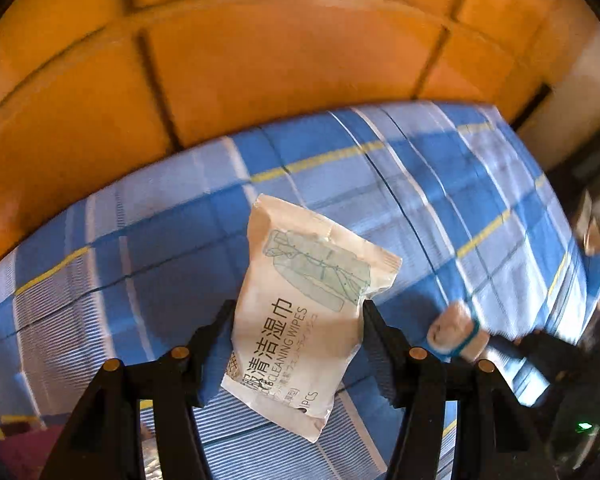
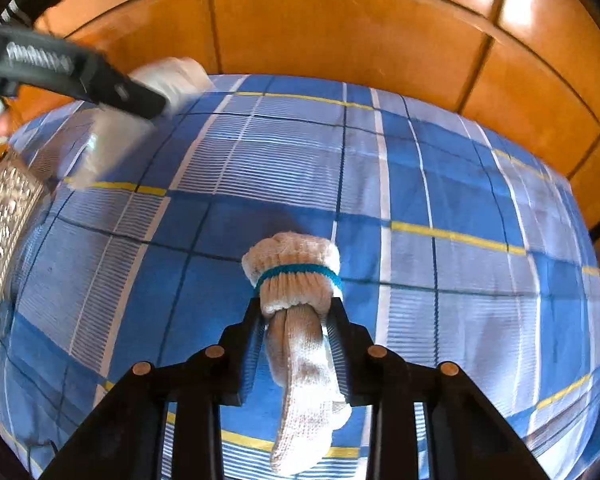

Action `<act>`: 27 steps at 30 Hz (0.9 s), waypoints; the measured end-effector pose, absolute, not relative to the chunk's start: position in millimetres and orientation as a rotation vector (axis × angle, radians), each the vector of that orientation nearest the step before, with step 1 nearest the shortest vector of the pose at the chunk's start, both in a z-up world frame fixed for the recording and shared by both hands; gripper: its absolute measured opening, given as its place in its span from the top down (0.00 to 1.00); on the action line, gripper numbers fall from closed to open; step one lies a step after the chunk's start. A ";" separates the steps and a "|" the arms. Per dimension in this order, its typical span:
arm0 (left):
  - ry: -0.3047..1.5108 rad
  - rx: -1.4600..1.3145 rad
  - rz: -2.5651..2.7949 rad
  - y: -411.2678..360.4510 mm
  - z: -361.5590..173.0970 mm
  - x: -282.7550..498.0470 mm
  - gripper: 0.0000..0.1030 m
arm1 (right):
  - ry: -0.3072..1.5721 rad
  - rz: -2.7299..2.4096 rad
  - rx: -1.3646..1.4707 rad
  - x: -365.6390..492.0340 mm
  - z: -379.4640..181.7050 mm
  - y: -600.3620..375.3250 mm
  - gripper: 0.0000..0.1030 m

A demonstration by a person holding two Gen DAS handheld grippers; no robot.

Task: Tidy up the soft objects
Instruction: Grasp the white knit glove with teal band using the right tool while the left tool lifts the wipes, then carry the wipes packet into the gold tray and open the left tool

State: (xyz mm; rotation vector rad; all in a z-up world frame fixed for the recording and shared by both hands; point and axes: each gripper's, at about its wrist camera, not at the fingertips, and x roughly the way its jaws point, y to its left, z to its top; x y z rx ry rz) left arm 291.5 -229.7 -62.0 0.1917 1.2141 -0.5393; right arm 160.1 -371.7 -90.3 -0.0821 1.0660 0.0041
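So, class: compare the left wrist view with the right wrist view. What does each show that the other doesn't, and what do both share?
Only the left wrist view shows the print on the wipes pack, gripped between the left gripper fingers. Only the right wrist view shows the glove's fingers hanging down between the right gripper fingers, plus a sparkly patterned object at the left edge. Both show the rolled glove with its blue band, the blue checked cloth and the orange panelled wall.

left gripper (image 1: pixel 298 316) at lower centre of its view, pointing steeply down, jaws clamped on smth wide. right gripper (image 2: pixel 296 316) lower centre of its view, jaws pinched narrow on smth soft.
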 end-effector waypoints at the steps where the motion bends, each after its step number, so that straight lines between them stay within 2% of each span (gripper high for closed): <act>1: 1.206 0.171 -0.522 -222.5 -54.9 296.9 0.41 | 1.066 -0.003 -0.057 161.0 -90.5 -374.0 0.69; 6: 1.149 0.108 -0.401 -169.9 -11.7 317.9 0.41 | 1.074 -0.031 0.012 165.1 -93.8 -379.2 0.66; 16: 1.020 0.017 -0.111 -0.1 70.6 336.0 0.41 | 1.070 -0.106 -0.164 168.7 -102.5 -356.9 0.63; 22: 0.968 -0.052 0.021 107.2 82.7 304.5 0.41 | 1.099 -0.159 -0.241 174.2 -107.8 -346.7 0.62; 27: 0.965 -0.117 0.098 178.9 61.9 262.0 0.41 | 1.097 -0.207 -0.228 175.5 -108.2 -344.7 0.62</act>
